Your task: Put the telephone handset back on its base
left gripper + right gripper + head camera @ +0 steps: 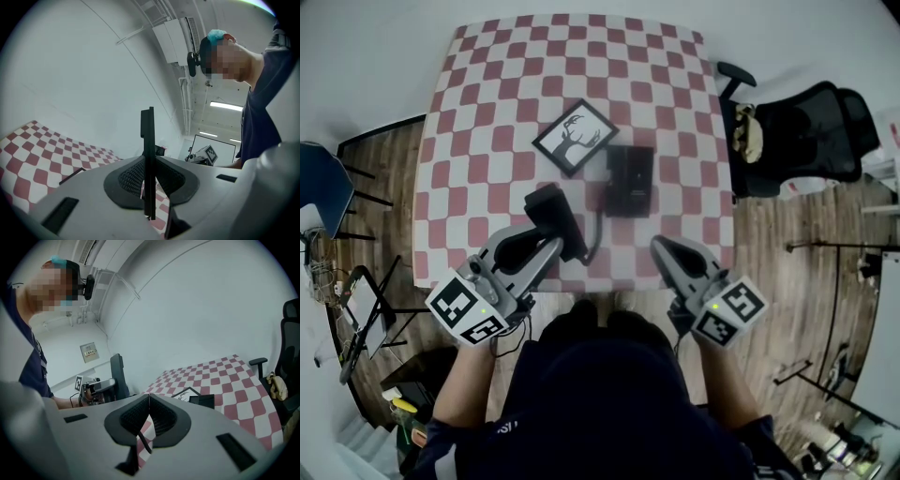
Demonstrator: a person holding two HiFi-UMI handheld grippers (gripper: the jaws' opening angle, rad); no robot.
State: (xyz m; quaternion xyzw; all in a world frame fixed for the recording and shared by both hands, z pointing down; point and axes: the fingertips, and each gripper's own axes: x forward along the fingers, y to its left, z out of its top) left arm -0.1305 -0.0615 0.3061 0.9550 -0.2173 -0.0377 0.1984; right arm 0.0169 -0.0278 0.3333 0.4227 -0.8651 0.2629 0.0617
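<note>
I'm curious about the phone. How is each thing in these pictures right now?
handset: off its base, clamped in the left hand-held gripper.
left hand-held gripper: shut on the handset.
right hand-held gripper: shut, empty.
base: flat on the table, no handset on it.
picture frame: lying flat on the table.
</note>
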